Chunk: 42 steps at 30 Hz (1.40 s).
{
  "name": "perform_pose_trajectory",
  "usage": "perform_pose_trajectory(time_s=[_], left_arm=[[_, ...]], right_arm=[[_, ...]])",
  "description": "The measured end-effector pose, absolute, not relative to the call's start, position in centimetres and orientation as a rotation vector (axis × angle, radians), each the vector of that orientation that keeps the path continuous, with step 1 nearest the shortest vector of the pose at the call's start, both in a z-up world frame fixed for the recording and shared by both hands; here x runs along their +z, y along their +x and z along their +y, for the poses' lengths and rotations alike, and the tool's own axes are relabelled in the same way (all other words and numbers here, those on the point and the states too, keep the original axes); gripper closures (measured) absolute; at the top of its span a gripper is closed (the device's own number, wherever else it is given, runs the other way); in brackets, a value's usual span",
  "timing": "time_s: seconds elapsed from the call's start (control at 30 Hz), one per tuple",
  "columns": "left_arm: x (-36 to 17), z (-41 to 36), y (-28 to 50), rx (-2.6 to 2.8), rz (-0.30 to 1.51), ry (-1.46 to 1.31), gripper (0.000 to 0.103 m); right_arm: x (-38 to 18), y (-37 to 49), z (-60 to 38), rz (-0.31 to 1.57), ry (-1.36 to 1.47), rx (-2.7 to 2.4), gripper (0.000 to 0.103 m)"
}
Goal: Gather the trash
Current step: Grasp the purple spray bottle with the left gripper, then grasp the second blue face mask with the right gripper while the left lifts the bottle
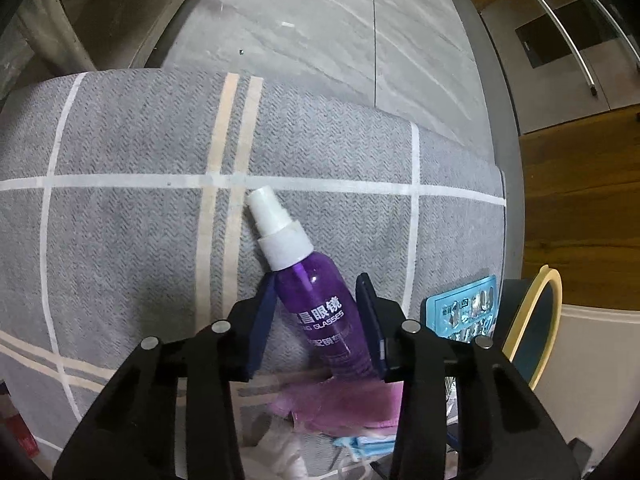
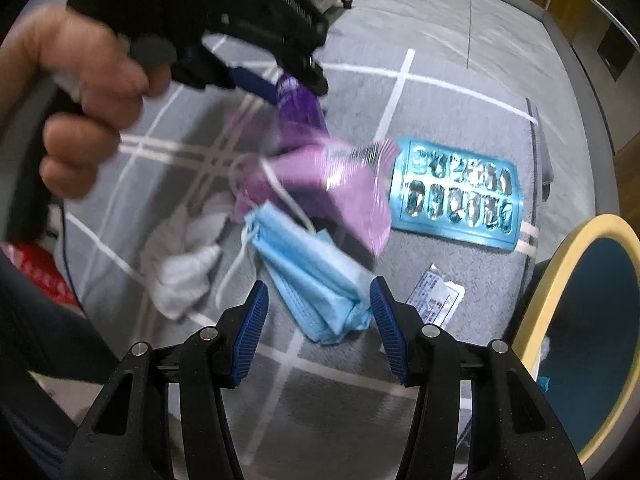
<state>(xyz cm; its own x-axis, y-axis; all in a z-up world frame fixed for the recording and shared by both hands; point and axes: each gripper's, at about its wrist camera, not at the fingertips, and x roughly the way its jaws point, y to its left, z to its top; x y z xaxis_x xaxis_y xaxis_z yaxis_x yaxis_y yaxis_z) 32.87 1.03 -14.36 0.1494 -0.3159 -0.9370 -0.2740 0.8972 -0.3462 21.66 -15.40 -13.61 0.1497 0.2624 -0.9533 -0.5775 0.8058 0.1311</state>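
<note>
My left gripper (image 1: 316, 292) is shut on a purple spray bottle (image 1: 320, 300) with a white cap and holds it above the grey rug; the bottle (image 2: 298, 104) also shows in the right wrist view, clamped in the left gripper (image 2: 294, 76). My right gripper (image 2: 318, 300) is open above a folded blue face mask (image 2: 312, 272). A pink plastic wrapper (image 2: 332, 188) lies beyond the mask, a crumpled white tissue (image 2: 180, 264) to its left, a blue blister tray (image 2: 460, 196) to the right, and a small printed sachet (image 2: 436, 296) near my right finger.
A bin with a yellow rim and dark inside (image 2: 592, 344) stands at the right; it also shows in the left wrist view (image 1: 532, 320). The grey striped rug (image 1: 140, 200) lies on a tiled floor (image 1: 320, 32). A red packet (image 2: 44, 276) lies at the left.
</note>
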Motion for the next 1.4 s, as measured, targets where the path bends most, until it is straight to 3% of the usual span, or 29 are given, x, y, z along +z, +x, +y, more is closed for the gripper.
perform_pose_trajectory(time_s=[0.03,0.13,0.3,0.5,0.6,0.63,0.7,0.8,1.4], left_arm=[[-14.3,1.2,32.8,-0.03,1.437,-0.5,0.064],[-14.2,1.6,32.6,-0.027,1.435,-0.502,0.064],[-14.8,2.5,32.3,-0.023,1.454,-0.558,0.062],[-14.8,1.9,32.1,-0.025,1.456,-0.532,0.047],[-14.7,1.2,32.0,-0.02,1.448,-0.49,0.045],[-14.7,1.0,31.9,-0.016,1.442,-0.484,0.045],[-14.6,1.1,31.7,0.005,1.429,-0.462,0.06],[-14.5,1.8,31.4,0.015,1.416,-0.493,0.065],[-5.5,10.0,28.7,0.119,1.087,-0.548,0.071]], right_arm=[[-13.8,21.5,-15.3,1.283,-0.311,0.614,0.049],[-14.3,20.8,-14.8,1.269,-0.347,0.625,0.072],[-13.5,19.7,-14.6,1.249,-0.366,0.676,0.084],[-10.2,19.0,-16.1,1.183,-0.309,0.727,0.085],[-8.0,19.5,-17.6,1.144,-0.241,0.73,0.085],[-7.5,19.6,-18.1,1.133,-0.226,0.726,0.085],[-6.2,19.9,-19.6,1.107,-0.185,0.714,0.085],[-4.9,20.1,-20.5,1.081,-0.157,0.695,0.085],[-2.8,19.4,-26.2,1.008,-0.061,0.595,0.085]])
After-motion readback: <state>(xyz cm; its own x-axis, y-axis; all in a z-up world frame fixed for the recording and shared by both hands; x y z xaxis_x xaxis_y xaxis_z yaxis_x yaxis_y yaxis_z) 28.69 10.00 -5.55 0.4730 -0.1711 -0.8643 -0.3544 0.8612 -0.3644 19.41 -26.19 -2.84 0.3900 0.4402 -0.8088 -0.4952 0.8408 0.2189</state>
